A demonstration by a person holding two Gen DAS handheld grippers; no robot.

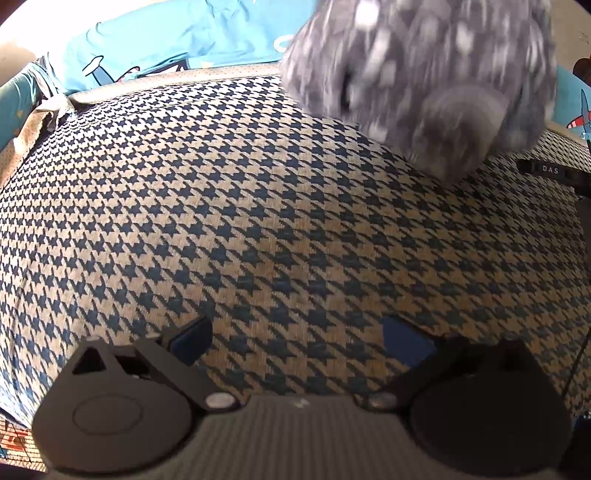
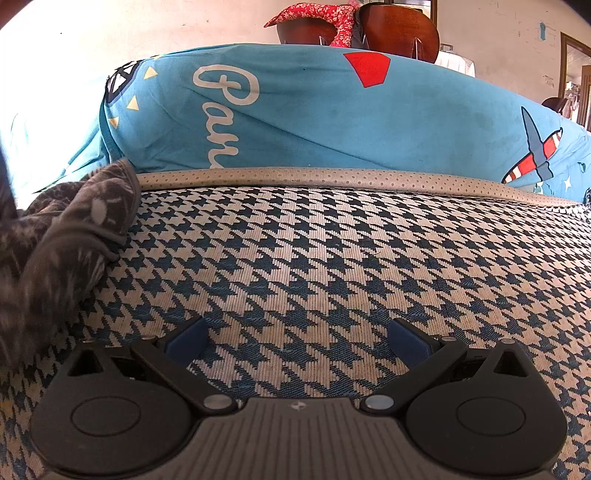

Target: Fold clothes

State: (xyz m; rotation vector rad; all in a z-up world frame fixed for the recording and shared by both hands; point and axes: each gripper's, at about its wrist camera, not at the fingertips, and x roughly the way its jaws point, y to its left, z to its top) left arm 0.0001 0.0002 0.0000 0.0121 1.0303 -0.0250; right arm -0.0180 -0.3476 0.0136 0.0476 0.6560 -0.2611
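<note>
1. Left gripper (image 1: 295, 338): angled steeply down over the houndstooth cover (image 1: 258, 229); jaws spread to their widest, nothing between the two blue pads, only bare cover below.
2. Right gripper (image 2: 297, 338): held low and close to level over the same houndstooth cover (image 2: 332, 258), facing its far edge; jaws spread to their widest, nothing held, two blue pads showing.
3. Grey patterned garment (image 1: 424, 74), one: the task's thing. In the left wrist view it is a blurred bunch at the far right of the cover; whether it rests on the cover or hangs above it cannot be told. In the right wrist view the garment (image 2: 62, 236) lies crumpled at the cover's far left corner, touching the dotted trim (image 2: 332, 177). It is clear of both grippers.
4. Blue printed bedding (image 2: 314, 118), one heap: lies just beyond the cover's far edge. White script reads "Par", the rest hidden. Printed on it: one red patch, one striped aeroplane, several yellow triangles.
5. Black strip (image 1: 546, 170), one: at the right edge of the left wrist view, marked "DAS".
6. Wooden chair backs (image 2: 399, 29), two: behind the bedding, with one red floral cloth (image 2: 325, 14) draped across them.
</note>
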